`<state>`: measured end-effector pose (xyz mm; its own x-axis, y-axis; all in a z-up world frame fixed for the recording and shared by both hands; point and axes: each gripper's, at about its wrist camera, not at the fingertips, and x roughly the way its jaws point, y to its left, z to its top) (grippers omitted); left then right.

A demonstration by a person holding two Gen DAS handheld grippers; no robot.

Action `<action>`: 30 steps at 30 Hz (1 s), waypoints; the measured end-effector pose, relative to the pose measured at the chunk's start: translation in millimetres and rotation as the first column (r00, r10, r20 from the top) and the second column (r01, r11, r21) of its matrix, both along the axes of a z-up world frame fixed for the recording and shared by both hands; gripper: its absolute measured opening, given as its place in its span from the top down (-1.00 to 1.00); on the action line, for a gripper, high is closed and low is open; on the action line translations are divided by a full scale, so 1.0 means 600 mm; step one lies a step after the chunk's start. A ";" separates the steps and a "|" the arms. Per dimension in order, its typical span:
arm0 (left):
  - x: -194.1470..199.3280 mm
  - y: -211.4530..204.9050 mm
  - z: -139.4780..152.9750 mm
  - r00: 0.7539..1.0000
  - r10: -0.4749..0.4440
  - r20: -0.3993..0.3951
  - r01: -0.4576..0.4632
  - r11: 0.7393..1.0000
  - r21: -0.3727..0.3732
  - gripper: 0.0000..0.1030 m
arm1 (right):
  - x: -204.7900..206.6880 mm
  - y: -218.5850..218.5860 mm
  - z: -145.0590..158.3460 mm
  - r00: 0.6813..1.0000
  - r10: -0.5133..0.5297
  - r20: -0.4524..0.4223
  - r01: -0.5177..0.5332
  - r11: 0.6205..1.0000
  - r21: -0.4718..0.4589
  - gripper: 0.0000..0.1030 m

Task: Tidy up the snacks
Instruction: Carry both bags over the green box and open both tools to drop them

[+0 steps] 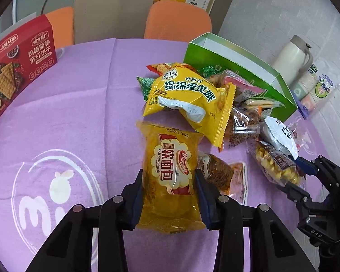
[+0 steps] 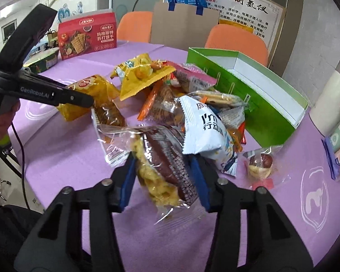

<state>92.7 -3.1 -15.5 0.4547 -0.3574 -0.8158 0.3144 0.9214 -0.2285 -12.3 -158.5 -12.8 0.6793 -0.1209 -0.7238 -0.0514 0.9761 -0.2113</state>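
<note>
My left gripper point(image 1: 168, 195) is shut on a yellow soft-bread packet point(image 1: 170, 170), its blue pads pressing both sides. Behind it lies a yellow egg-pie packet point(image 1: 192, 99) at the front of a heap of snacks point(image 1: 242, 113). My right gripper point(image 2: 163, 176) is shut on a clear packet of yellow puffs with a brown label point(image 2: 163, 170), lifted a little off the cloth. A white and blue packet point(image 2: 206, 131) overlaps its far end. The left gripper point(image 2: 88, 100) shows at left in the right wrist view, the right gripper point(image 1: 299, 172) at the right edge of the left wrist view.
An open green box point(image 2: 258, 104) stands behind the heap. A red cracker box point(image 1: 18, 68) stands at the far left on the purple cloth point(image 1: 68, 117). A thermos point(image 1: 292, 56), a sleeve of cups point(image 1: 315, 88), a jujube packet point(image 2: 260, 165), orange chairs point(image 1: 176, 20) and a paper bag point(image 1: 113, 11) are around.
</note>
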 end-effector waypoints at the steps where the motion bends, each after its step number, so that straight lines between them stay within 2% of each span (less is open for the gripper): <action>1: -0.002 0.001 0.007 1.000 0.003 0.008 -0.003 1.000 -0.007 0.22 | -0.002 -0.001 0.009 1.000 0.002 0.011 -0.002 1.000 0.011 0.22; 7: -0.023 -0.005 0.049 0.998 -0.022 0.056 0.024 0.999 -0.031 0.23 | -0.005 -0.009 0.039 1.000 0.000 0.027 -0.003 0.995 0.102 0.40; 14: -0.039 -0.012 0.092 0.992 -0.040 0.119 0.046 0.998 -0.052 0.23 | -0.010 -0.020 0.066 1.000 -0.003 0.030 -0.003 0.980 0.199 0.42; 19: -0.044 -0.024 0.133 0.980 -0.059 0.189 0.071 0.996 -0.059 0.23 | -0.020 -0.015 0.115 0.995 0.028 0.094 -0.050 0.970 0.238 0.43; 24: -0.020 -0.061 0.167 0.968 -0.083 0.235 0.103 0.992 -0.075 0.23 | -0.021 -0.034 0.176 0.983 0.011 0.182 -0.056 0.968 0.243 0.43; 30: 0.031 -0.133 0.197 0.962 -0.116 0.246 0.148 0.982 -0.115 0.23 | -0.001 -0.081 0.225 0.963 -0.079 0.259 0.041 0.988 0.149 0.43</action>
<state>111.6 -83.1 102.5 0.5710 -0.5240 -0.6319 0.4909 0.8350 -0.2488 -12.6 -206.8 122.3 0.8427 -0.0771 -0.5328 0.0474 0.9965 -0.0692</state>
